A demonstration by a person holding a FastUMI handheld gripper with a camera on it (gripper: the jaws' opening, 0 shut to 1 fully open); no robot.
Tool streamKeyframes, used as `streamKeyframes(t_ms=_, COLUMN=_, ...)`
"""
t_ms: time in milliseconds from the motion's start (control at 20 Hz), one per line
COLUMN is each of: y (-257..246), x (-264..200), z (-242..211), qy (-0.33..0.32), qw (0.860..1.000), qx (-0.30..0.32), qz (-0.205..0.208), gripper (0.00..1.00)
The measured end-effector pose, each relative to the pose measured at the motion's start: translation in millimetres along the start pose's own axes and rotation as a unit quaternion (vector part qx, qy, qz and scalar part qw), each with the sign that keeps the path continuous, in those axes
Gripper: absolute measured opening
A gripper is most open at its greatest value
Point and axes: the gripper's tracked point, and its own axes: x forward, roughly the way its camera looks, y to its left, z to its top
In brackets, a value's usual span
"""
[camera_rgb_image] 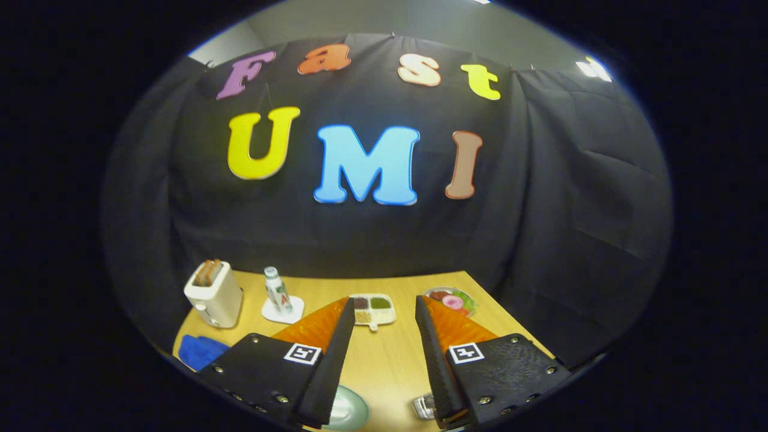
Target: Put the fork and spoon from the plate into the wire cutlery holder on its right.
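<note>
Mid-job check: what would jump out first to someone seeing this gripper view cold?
The gripper, held high with its fingers open and empty over the wooden table. Beyond the fingertips lie a compartment tray and a plate of food; a toaster holding bread and a small bottle stand beyond the left finger. The pale plate peeks out low between the fingers.

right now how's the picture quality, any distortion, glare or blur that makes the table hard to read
Gripper view: strong fisheye bending, so the table edges curve; lighting is even and the toaster and bottle read sharp; the plate and wire holder are cut off behind the open hand-held gripper; bright glare at a ceiling light.
</note>
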Motion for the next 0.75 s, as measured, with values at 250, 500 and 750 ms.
streamKeyframes(t_ms=250, y=32.9, x=-26.3, z=54.1, qy=-0.088, qw=0.995, qx=0.004, qz=0.044, gripper=0.67)
streamKeyframes(t_ms=500, y=67.0, x=-52.1, z=70.7, qy=-0.111, qw=0.990, qx=0.000, qz=0.085, gripper=0.67)
streamKeyframes(t_ms=750, y=115.5, x=-89.2, z=68.5, qy=-0.114, qw=0.982, qx=-0.008, qz=0.148, gripper=0.67)
